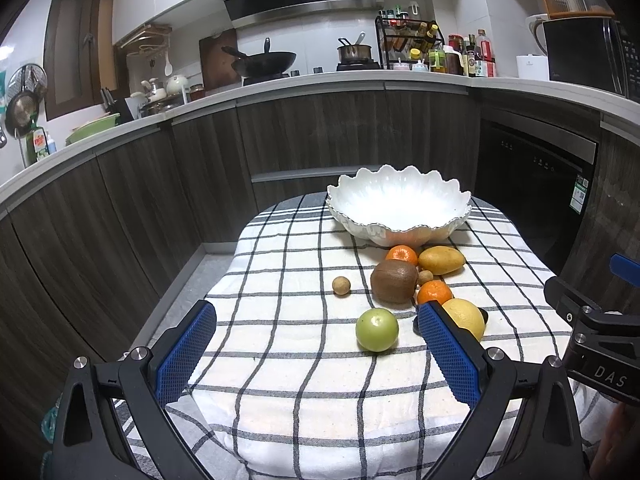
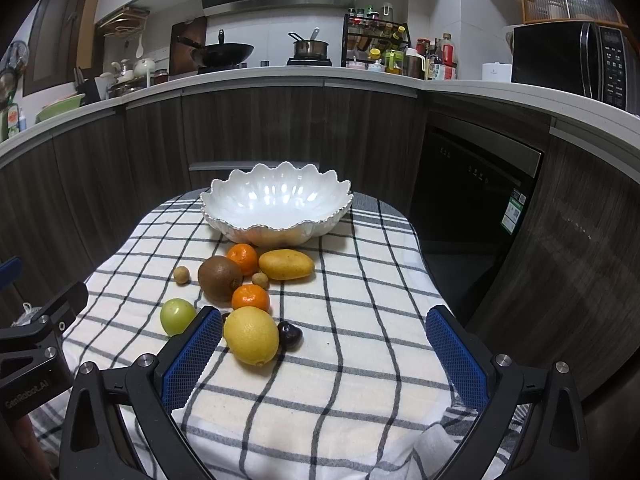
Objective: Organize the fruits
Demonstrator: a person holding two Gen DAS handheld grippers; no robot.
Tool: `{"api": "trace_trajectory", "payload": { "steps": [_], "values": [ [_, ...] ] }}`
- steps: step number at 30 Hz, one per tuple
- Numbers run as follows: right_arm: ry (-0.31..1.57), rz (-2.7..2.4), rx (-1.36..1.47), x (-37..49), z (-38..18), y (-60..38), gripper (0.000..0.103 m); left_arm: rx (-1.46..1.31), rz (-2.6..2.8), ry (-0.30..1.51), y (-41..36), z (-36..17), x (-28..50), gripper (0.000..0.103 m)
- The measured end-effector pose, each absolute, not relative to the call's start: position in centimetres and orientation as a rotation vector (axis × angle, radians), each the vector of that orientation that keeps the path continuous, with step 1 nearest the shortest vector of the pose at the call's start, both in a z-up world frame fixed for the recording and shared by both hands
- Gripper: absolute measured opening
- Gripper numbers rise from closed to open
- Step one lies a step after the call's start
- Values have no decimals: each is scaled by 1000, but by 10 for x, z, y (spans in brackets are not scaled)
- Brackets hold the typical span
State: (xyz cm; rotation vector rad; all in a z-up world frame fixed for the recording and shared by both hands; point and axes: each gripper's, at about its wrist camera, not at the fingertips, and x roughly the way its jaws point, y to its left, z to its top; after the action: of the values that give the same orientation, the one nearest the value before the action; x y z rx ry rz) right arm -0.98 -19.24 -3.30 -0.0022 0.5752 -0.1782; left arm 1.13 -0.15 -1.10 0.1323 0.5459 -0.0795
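- We note the table (image 2: 360,360), draped in a black-and-white checked cloth, carrying everything; all the fruit lies on the cloth, none sorted yet.
- The white scalloped bowl (image 2: 276,204) stands at the far end and we see nothing inside it in either view, so we judge the task barely begun, with every piece left to move.
- Left tool (image 1: 316,354): blue pads wide apart, holding nothing, low over the near cloth with the green fruit ahead between its fingers.
- Right tool (image 2: 324,354): pads likewise spread, gripping nothing, with the lemon just inside its left finger.
- Lemon (image 2: 251,335): nearest the tools, on the cloth, touching or nearly touching a small dark fruit (image 2: 289,335) to its right.
- Mango (image 2: 286,265) lies just in front of the bowl.
- Kiwi (image 2: 220,278) sits mid-cluster, beside the far orange (image 2: 243,258).
- Near orange (image 2: 251,298) rests between kiwi and lemon.
- Green fruit (image 2: 178,317), round, stands apart at the left of the cluster.
- Two small tan round fruits: one (image 2: 181,275) alone to the left, one (image 2: 260,279) tucked between kiwi and mango.
- We count nine pieces outstanding; we reckon lemon or green fruit the handiest first pick.
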Motion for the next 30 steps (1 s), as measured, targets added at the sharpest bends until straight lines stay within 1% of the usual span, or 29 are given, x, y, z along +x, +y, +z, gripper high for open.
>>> {"api": "trace_trajectory", "payload": {
  "steps": [11,26,30],
  "values": [
    [609,-188,-13,-2,-35,-190,103,121,-107,598,-1,-17,23,103],
    [678,-166,-40,29,-38,-185,103,137,-165,717,-8,-35,66,103],
    [697,-157,-40,39,-42,-184,103,130,-181,754,-12,-44,80,98]
  ]
}}
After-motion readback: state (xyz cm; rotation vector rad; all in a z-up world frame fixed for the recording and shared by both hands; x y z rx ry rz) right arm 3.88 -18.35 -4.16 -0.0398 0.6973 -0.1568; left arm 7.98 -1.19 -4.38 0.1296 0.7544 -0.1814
